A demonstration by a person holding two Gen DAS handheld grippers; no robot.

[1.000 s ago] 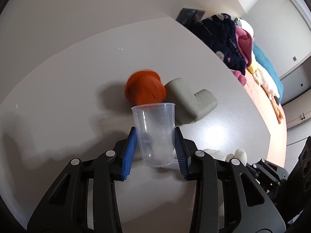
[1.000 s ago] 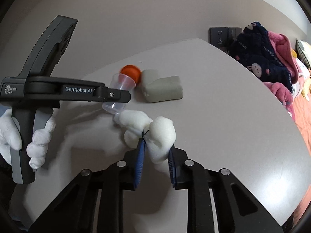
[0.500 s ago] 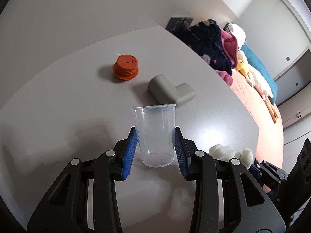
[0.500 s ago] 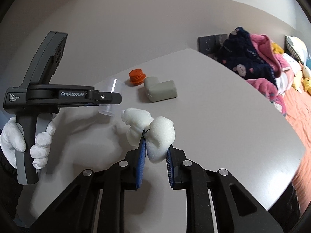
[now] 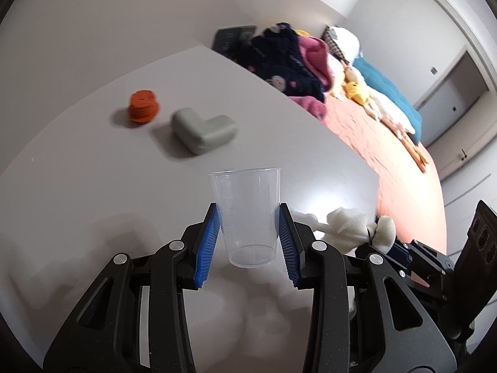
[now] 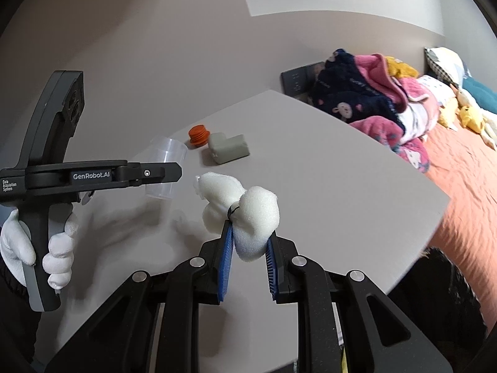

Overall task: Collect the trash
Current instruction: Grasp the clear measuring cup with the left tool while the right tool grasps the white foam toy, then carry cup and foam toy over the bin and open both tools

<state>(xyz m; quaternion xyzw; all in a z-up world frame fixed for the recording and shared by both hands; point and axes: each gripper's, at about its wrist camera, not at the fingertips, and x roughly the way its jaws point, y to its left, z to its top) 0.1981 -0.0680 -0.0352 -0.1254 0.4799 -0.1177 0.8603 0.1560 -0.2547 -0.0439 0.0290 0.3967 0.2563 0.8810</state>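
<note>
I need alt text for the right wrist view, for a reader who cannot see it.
The right tongs grip a white foam piece above a grey table. At left, a white-gloved hand holds the left tongs, clamped on a clear cup. Beyond lie an orange cap and a grey corner guard.

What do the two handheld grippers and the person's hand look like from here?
Both the left gripper and the right gripper have black linkage arms with silver rivets and ribbed blue pads. The left one's dark grey body reads "GenRobot.AI" in white lettering. The hand gripping its handle wears a white glove and dark sleeve.
</note>
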